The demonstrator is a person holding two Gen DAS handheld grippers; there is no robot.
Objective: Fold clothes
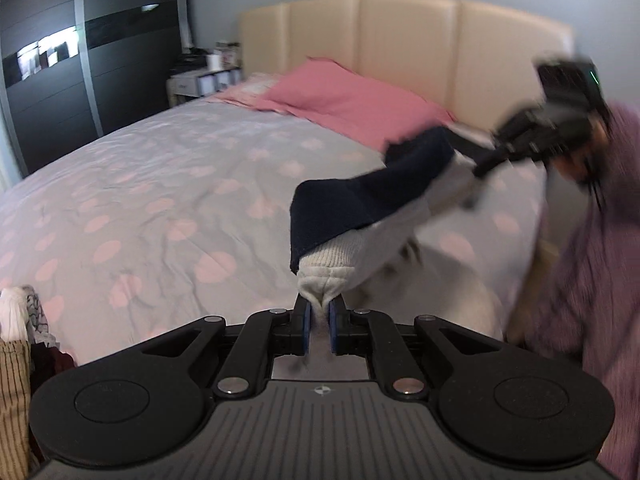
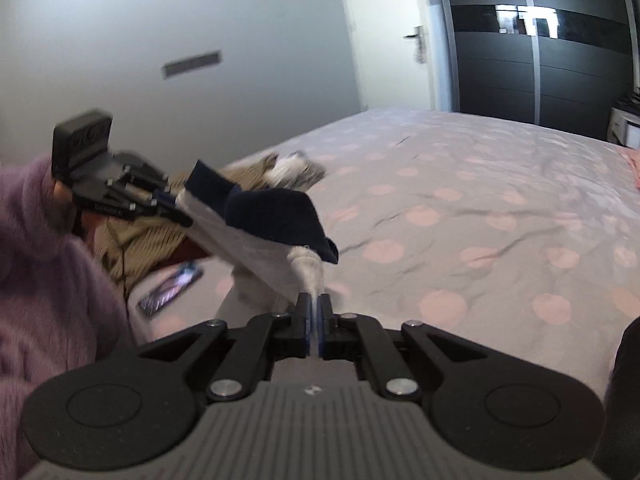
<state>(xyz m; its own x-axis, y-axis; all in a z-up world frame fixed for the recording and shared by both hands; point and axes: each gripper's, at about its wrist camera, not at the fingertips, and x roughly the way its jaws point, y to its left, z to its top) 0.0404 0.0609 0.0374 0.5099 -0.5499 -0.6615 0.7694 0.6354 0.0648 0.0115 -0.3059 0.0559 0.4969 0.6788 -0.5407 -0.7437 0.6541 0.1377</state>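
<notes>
Left wrist view is aimed low across the bed (image 1: pixel 168 184) toward the cream headboard (image 1: pixel 404 36) and dark wardrobe (image 1: pixel 80 60). Right wrist view is pointed the opposite way, at the wall and door. Both are parked right behind their own fingers, and the same stretched garment (image 1: pixel 380 200) (image 2: pixel 276 216) gets caught in each.

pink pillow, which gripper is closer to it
Right. The right gripper holds the sock's far end just in front of the pink pillow; the left gripper clamps the near end, farther back.
</notes>
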